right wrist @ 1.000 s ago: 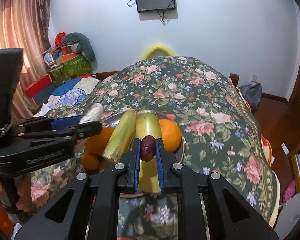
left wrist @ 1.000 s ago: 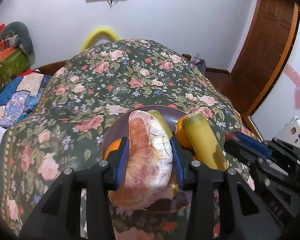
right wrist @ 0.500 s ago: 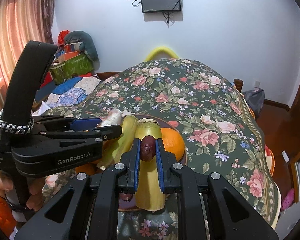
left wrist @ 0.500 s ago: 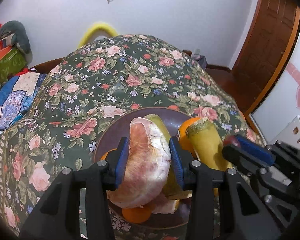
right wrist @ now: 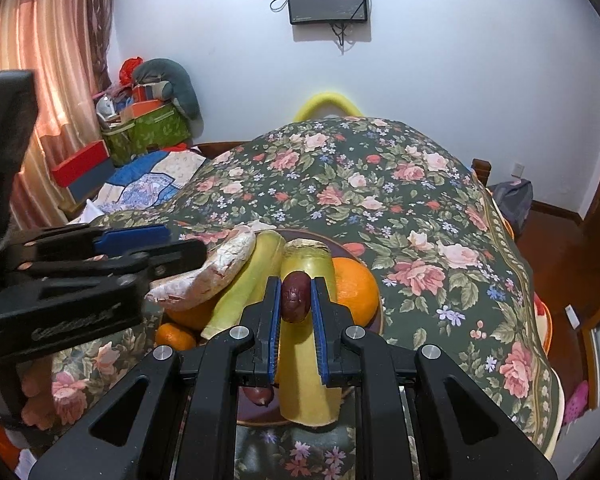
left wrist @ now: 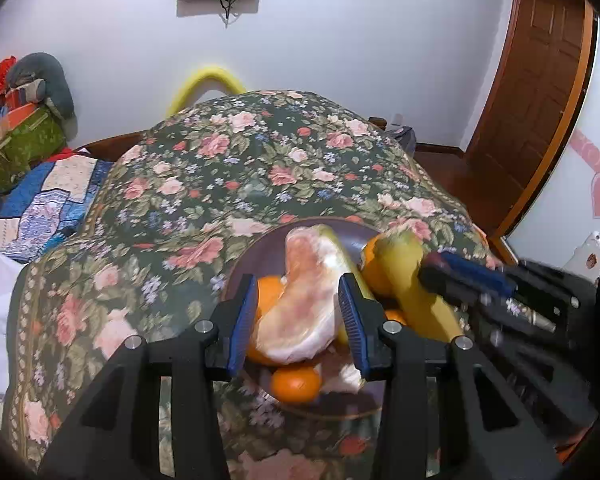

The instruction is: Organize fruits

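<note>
A dark plate (left wrist: 260, 252) on the floral tablecloth holds oranges (left wrist: 296, 384), two yellow-green sugarcane pieces (right wrist: 306, 344) and a peeled pomelo wedge (left wrist: 304, 304). My left gripper (left wrist: 298, 320) is shut on the pomelo wedge, holding it over the plate; the wedge also shows in the right wrist view (right wrist: 212, 272). My right gripper (right wrist: 295, 300) is shut on a dark red date (right wrist: 295, 296) above the plate. A second date (right wrist: 258, 394) lies on the plate below.
The table (right wrist: 380, 200) carries a floral cloth and drops off at right. A yellow chair back (left wrist: 208, 80) stands behind it. Quilts and boxes (right wrist: 148, 128) are piled at left. A wooden door (left wrist: 540, 92) is at right.
Both grippers have pulled back and up a little from the plate, each keeping its fruit. The left gripper with the pomelo wedge has shifted left, baring a small orange under it.
</note>
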Motion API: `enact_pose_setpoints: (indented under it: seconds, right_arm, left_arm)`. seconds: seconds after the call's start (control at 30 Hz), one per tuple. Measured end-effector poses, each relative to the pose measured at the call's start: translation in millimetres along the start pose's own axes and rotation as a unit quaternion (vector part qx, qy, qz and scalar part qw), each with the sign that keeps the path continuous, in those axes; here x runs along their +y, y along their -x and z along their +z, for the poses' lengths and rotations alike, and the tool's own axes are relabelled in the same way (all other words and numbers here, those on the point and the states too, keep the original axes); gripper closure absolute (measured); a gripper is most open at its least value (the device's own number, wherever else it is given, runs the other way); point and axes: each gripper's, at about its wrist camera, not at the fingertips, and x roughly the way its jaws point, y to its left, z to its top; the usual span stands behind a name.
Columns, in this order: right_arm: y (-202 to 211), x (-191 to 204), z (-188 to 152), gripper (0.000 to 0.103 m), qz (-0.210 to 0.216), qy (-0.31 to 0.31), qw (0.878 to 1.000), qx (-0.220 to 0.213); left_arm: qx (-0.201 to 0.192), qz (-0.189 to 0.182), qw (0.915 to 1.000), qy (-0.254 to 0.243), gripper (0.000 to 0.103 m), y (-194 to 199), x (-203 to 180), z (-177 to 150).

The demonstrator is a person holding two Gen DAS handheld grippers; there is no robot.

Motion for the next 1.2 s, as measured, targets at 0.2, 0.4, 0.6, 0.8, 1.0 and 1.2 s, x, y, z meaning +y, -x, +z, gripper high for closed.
enact_pose_setpoints:
  seconds: [0.2,0.4,0.6,0.8,1.0,1.2]
  right_arm:
    - [-8,4,1,0.090,0.007,0.001,1.000,0.008]
    - [-12,12,1,0.090,0.006,0.013,1.000,0.010]
    - [-18,18,2,0.090,-0.001,0.028,0.999,0.020]
    - [-23,19,0,0.088,0.007,0.027,0.999,0.031]
    - [-22,22,1,0.083,0.010,0.025,0.999,0.032]
    - [-10,25,4,0.079,0.014,0.027,0.999,0.019]
  left_arm:
    - [0.004,0.012,0.9999,0.000,0.062,8,10,-24]
    - [0.005,0.018,0.9998,-0.009,0.062,12,9,-39]
    - [0.006,0.015,0.9998,-0.012,0.062,12,9,-44]
    - [0.002,0.006,1.0000,-0.006,0.062,14,9,-46]
    - [0.001,0.005,1.0000,-0.005,0.062,16,9,-46]
    - [-0.011,0.006,0.9999,0.001,0.062,28,10,-42]
